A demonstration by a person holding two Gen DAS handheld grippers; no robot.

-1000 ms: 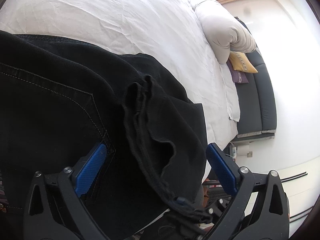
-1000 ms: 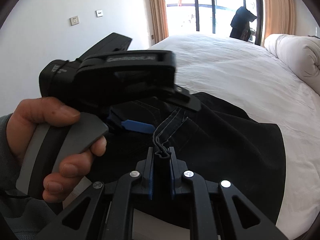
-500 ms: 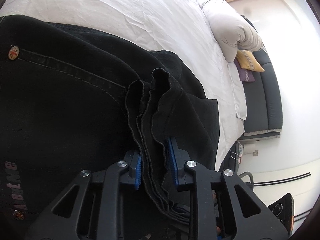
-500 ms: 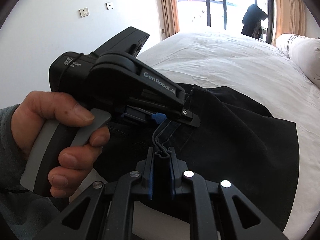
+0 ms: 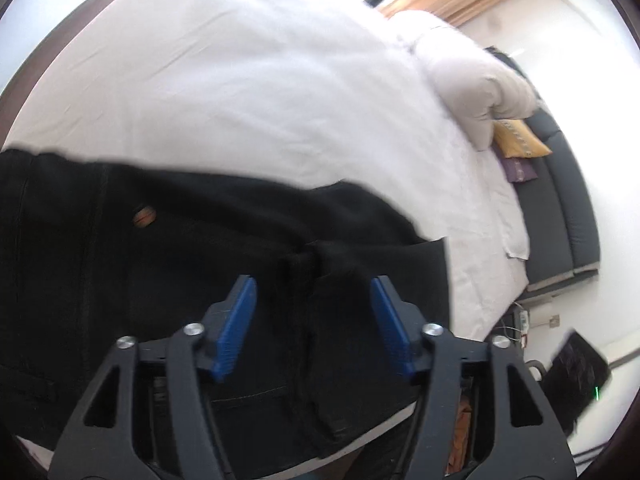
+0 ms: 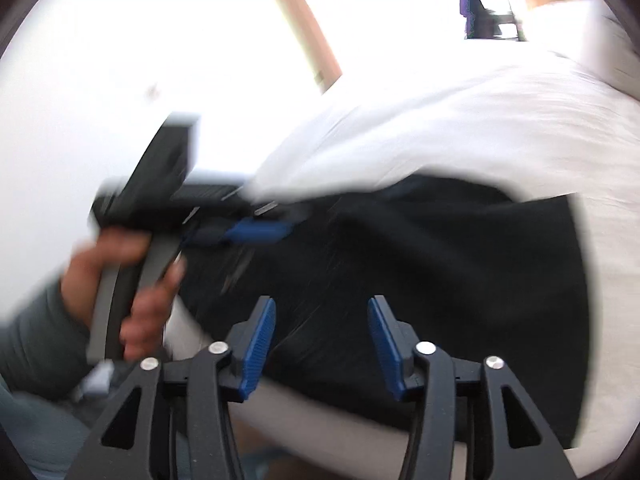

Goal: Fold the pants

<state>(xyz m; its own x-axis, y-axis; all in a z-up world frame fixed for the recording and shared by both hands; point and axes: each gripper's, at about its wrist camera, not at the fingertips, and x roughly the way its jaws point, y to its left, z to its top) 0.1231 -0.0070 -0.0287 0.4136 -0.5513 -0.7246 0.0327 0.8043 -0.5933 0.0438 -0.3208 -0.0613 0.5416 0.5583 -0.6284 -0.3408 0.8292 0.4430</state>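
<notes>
The black pants [image 5: 160,264] lie folded on the white bed [image 5: 240,80] near its front edge; they also show in the right wrist view [image 6: 440,264]. My left gripper [image 5: 312,300] is open just above the pants, and a bunched fold of fabric lies loose between its blue pads [image 5: 236,320]. My right gripper [image 6: 320,320] is open above the pants' near edge and holds nothing. The left gripper also shows blurred in the right wrist view [image 6: 256,230], held by a hand at the left.
A rolled white duvet [image 5: 480,80] lies at the head of the bed. A yellow cushion [image 5: 516,140] sits on a dark sofa [image 5: 560,208] beside the bed. A bright window with curtains [image 6: 320,40] stands behind the bed. The bed's front edge [image 6: 320,424] is right below my right gripper.
Both grippers have opened and let go of the pants' folds, which now lie on the bed. Both have drawn back a little; both views are motion-blurred.
</notes>
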